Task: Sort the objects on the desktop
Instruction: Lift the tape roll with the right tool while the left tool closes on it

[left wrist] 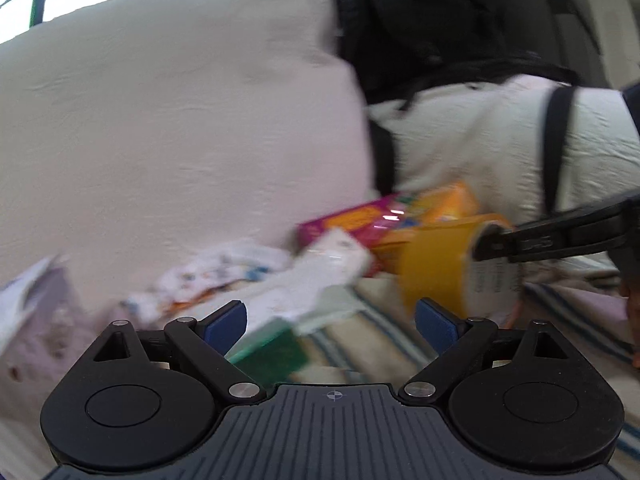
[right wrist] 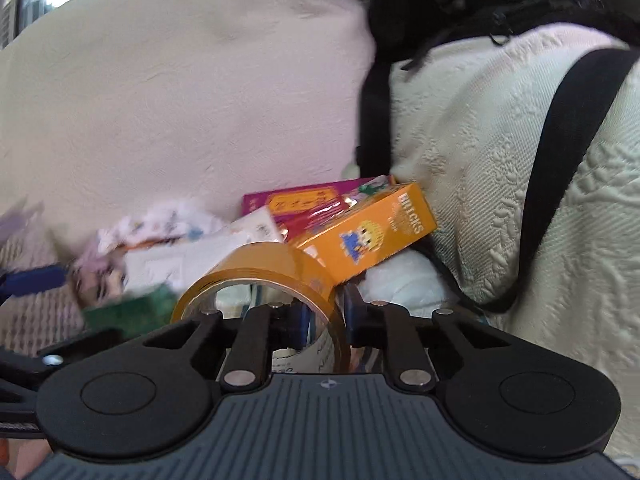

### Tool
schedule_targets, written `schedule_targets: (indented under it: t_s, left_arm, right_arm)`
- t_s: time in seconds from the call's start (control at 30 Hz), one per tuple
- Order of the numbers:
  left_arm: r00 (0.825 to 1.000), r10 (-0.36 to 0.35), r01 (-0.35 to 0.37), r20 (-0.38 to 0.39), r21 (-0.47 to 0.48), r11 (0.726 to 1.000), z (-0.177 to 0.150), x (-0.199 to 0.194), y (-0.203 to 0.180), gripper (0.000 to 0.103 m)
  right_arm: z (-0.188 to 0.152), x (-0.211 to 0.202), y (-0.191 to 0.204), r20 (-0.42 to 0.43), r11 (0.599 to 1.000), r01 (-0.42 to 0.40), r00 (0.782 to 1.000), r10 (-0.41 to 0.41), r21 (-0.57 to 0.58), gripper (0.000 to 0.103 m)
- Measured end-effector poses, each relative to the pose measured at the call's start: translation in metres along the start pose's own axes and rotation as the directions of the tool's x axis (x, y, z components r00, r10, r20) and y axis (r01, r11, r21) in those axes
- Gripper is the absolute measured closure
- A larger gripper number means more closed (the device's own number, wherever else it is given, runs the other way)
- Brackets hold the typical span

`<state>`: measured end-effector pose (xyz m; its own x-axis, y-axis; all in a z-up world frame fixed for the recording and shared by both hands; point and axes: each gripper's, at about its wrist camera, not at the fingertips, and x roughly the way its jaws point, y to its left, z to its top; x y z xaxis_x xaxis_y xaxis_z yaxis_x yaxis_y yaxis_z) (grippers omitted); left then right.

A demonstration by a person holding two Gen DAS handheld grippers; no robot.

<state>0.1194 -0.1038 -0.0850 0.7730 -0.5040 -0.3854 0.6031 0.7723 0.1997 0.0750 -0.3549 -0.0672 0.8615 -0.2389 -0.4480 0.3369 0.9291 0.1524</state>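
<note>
Left wrist view: the left gripper [left wrist: 330, 320] stood spread and empty, a green packet [left wrist: 276, 350] between its jaws, the tape roll [left wrist: 444, 268] just beyond its right jaw. Right wrist view: the right gripper [right wrist: 326, 312] pinched the tape roll's [right wrist: 260, 276] wall, an orange box [right wrist: 368, 232] ahead. Pick-up appeared underway; carrying it to its place would come next.

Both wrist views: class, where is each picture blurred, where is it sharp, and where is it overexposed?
Left wrist: almost everything smears with motion, the tape roll included; window top left blown out. Right wrist: orange box lettering readable, clutter at left streaked; window corner also glares white.
</note>
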Motion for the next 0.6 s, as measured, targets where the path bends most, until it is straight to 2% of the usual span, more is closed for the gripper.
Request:
schedule_targets:
  t_s: [0.07,0.2,0.3,0.37,0.43,0.47,0.5,0.57,0.6]
  left_arm:
    - [0.999,-0.034,0.034,0.010,0.026,0.999,-0.004,-0.010,-0.015,0.006]
    - [0.998,-0.055,0.055,0.006,0.048,0.997,-0.009,-0.025,-0.036,0.006]
    - [0.999,-0.030,0.031,-0.015,0.076,0.997,-0.008,-0.012,-0.048,0.005]
    - [0.998,-0.027,0.029,-0.052,0.037,0.999,-0.005,0.006,-0.047,0.007]
    - [0.995,-0.053,0.051,-0.079,-0.031,0.998,-0.003,0.024,-0.044,0.013]
    - [0.993,-0.067,0.062,-0.100,-0.056,0.997,-0.003,0.033,-0.044,0.027]
    - [0.990,-0.076,0.068,-0.119,-0.067,0.995,-0.004,0.041,-0.044,0.052]
    - [0.987,-0.069,0.059,-0.145,-0.071,0.996,-0.007,0.052,-0.045,0.074]
    - [0.988,-0.061,0.050,-0.142,-0.076,0.996,-0.008,0.053,-0.044,0.076]
  right_arm:
    - [-0.002,-0.003,0.001,-0.020,1.000,-0.009,1.000,0.009,-0.008,0.082]
    - [-0.005,-0.003,0.009,-0.024,0.999,-0.008,1.000,0.007,-0.046,0.082]
    - [-0.005,-0.001,0.010,-0.027,0.999,-0.020,0.999,0.019,-0.045,0.082]
    - [-0.006,0.000,0.011,-0.034,0.998,-0.026,0.999,0.025,-0.049,0.081]
    - [-0.007,0.000,0.012,-0.038,0.998,-0.035,0.999,0.033,-0.051,0.081]
    - [-0.007,0.000,0.012,-0.041,0.998,-0.037,0.999,0.035,-0.051,0.081]
    - [-0.007,0.001,0.012,-0.046,0.998,-0.041,0.998,0.039,-0.048,0.081]
    - [-0.007,0.002,0.012,-0.055,0.997,-0.054,0.997,0.051,-0.046,0.076]
    - [-0.007,0.002,0.013,-0.057,0.997,-0.058,0.997,0.055,-0.052,0.075]
